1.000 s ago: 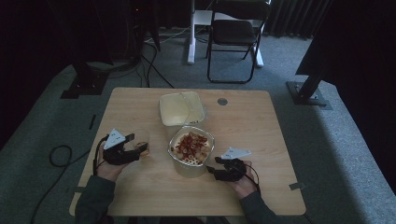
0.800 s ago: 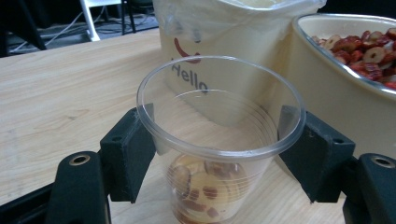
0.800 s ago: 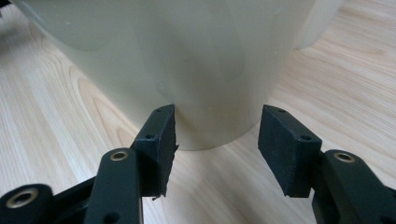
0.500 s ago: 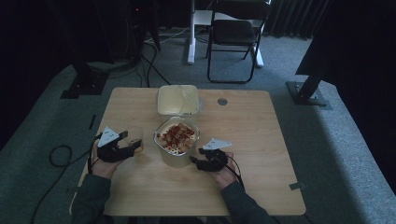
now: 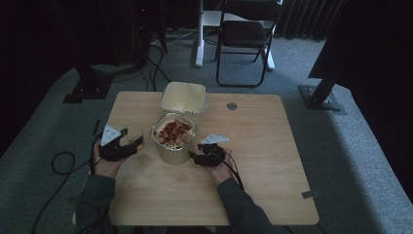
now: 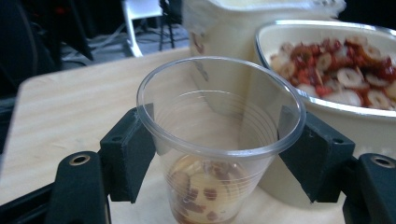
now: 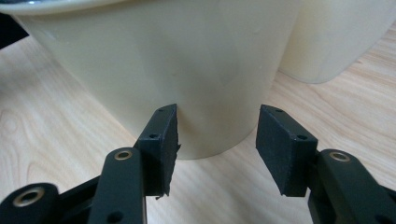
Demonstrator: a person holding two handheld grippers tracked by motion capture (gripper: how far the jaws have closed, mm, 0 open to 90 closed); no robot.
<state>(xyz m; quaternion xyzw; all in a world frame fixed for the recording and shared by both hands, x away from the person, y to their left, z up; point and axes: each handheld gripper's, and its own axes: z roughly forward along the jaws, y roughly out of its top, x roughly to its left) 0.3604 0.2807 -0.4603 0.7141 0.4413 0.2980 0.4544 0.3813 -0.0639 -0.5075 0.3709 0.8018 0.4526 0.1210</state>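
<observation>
While our left gripper [image 6: 219,154] clamps the clear cup [image 6: 219,140] just left of the full tub [image 5: 174,141], our right gripper [image 7: 217,144], jaws just closing but unclamped, noses its wall; a shove could spill fruit.

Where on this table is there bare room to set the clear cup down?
Bare wood spans the table right of the right gripper, and along the near edge. It is crowded mid-left: filled container, empty tub, and clear cup in the left gripper.
</observation>
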